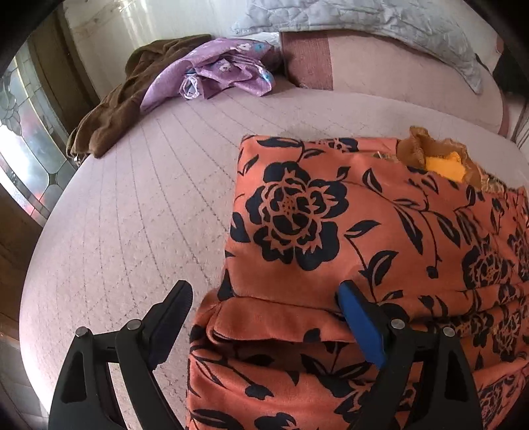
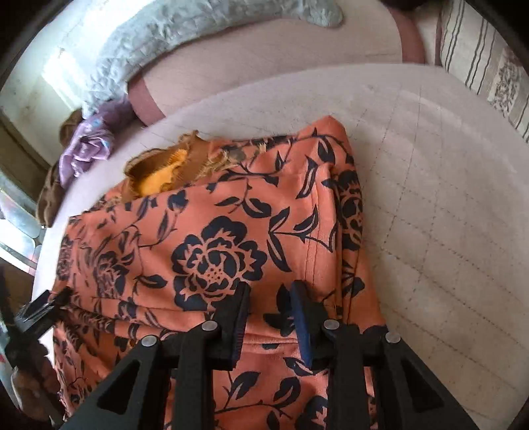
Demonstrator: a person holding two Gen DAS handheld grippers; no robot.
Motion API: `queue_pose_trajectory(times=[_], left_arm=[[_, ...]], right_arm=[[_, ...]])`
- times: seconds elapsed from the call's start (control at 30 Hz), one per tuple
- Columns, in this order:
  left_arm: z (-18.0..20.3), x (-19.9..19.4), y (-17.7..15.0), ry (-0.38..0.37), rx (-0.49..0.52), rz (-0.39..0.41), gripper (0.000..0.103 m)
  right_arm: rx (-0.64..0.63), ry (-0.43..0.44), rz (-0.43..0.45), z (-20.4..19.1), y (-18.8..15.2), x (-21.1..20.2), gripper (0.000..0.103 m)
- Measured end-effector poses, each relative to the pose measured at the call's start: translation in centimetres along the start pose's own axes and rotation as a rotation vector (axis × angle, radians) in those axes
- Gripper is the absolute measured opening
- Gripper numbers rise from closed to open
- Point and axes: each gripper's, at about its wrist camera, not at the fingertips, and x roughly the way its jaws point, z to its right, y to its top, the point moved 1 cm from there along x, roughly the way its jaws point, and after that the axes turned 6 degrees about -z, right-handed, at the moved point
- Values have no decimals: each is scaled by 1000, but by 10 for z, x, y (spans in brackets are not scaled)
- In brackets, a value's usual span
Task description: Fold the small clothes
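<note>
The orange floral garment [image 1: 347,231] lies on the pale quilted bed [image 1: 132,198] directly ahead of and beneath both tools, already doubled over itself: a folded-over flap shows a clean left edge and a rolled near edge just in front of the left gripper [image 1: 264,317], with more layers of the same cloth stacked below it. At the far end, beyond the fingertips, a brown frilled neckline with yellow lining [image 1: 439,162] pokes out from under the top layer. The left gripper stands wide open with nothing between its fingers; its right finger rests on or just over the near fold, while its left finger hangs over bare bed beside the cloth. The right gripper [image 2: 269,304] is parted only a little, its tips sitting on the garment's near portion; cloth shows in the gap, but I cannot tell whether any is pinched. By my reading, at least one fold is made and the piece is roughly rectangular, though its right side still looks rumpled, so a further fold or tidying probably remains. Far ahead to the left, a purple garment [image 1: 224,72] and a brown cloth [image 1: 132,92] lie crumpled and apparently unfolded, near the grey quilted pillow [image 1: 380,26].
</note>
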Motion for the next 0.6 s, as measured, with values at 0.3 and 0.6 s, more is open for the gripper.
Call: queue_pose_trajectory(times=[0.3,0.6], left_arm=[[2,-25,-8,-19,13,69,90],[0,-1,-6,0,12,14,90]], right_arm=[[14,37,77,18,-20,-43,30],[77,63,-1,35,-4,-16,30]])
